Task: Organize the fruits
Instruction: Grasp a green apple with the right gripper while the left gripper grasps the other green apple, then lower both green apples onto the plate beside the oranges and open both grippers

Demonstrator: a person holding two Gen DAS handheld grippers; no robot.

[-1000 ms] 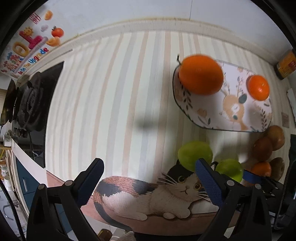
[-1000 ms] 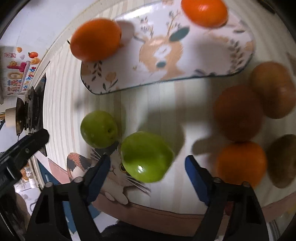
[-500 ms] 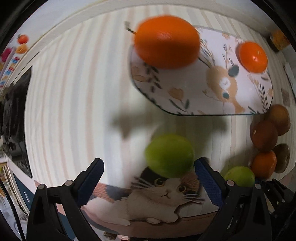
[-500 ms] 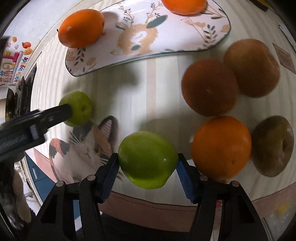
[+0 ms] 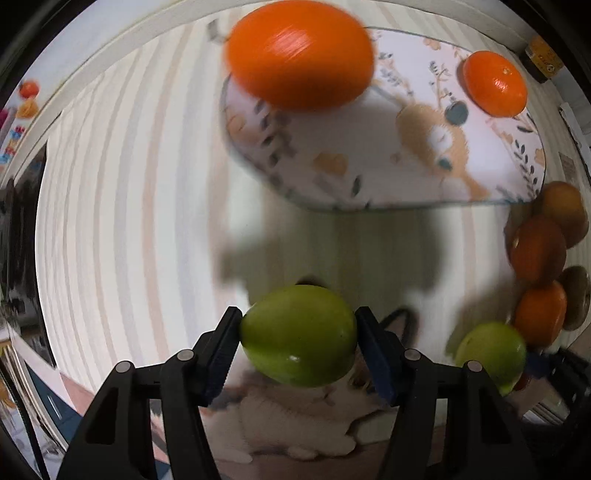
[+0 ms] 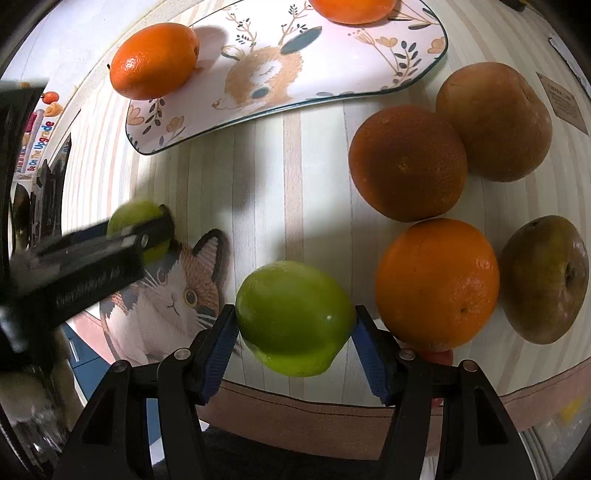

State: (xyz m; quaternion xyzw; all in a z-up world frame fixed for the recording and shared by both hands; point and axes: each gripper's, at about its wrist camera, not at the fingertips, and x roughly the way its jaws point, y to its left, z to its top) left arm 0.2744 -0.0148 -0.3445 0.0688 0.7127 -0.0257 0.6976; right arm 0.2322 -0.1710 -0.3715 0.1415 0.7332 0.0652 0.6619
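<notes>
The left tongs [image 5: 298,334] are squeezing one green fruit [image 5: 297,335] and the right tongs [image 6: 293,325] are squeezing another green fruit [image 6: 294,317] near the worktop's [image 6: 258,192] front edge.

Large orange [image 5: 299,55] motion-blurred, top orange [image 6: 352,9] cut off, cat mat [image 5: 295,424] smeared

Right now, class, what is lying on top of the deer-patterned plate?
Two oranges: an oval orange on the deer plate's left end, and a rounder orange at its far edge, partly cut off by the frame. What lies beneath them is covered.
</notes>
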